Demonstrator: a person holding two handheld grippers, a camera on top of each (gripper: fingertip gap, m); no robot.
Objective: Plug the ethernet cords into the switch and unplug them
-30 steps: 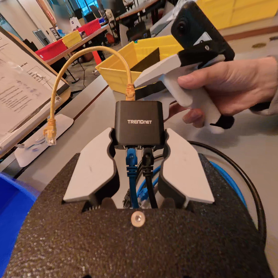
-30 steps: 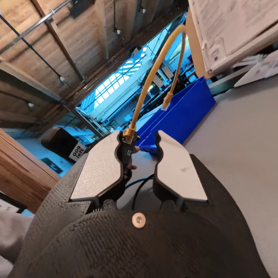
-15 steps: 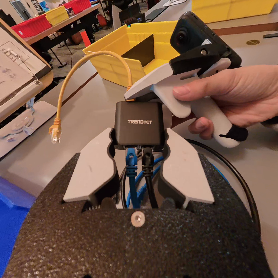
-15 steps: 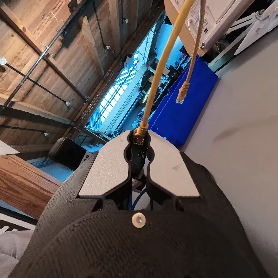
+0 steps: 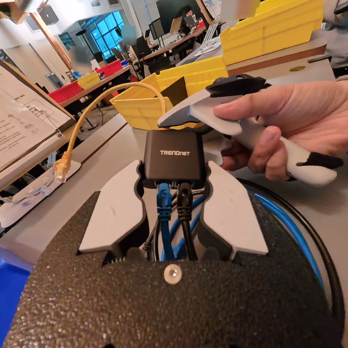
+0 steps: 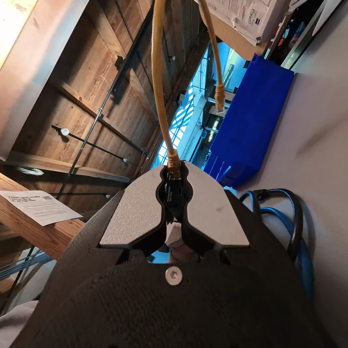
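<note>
My left gripper is shut on the sides of the black switch and holds it above the grey table. A blue cord and a black cord are plugged into its near side. A yellow cord arcs up from its far side, and its free plug hangs at the left. My right gripper, held by a hand, sits at the switch's far end. In the right wrist view it is shut on the yellow cord's plug where it enters the switch.
A yellow bin stands behind the switch. A paper sheet on a board and a white stand base are at the left. A blue bin sits on the table. The blue and black cords coil on the table. Left and right tips are no more than a few centimetres apart.
My right gripper was open beside the yellow plug a second ago and has shut on it at the switch. My left gripper still holds the switch, and both views have tilted.
</note>
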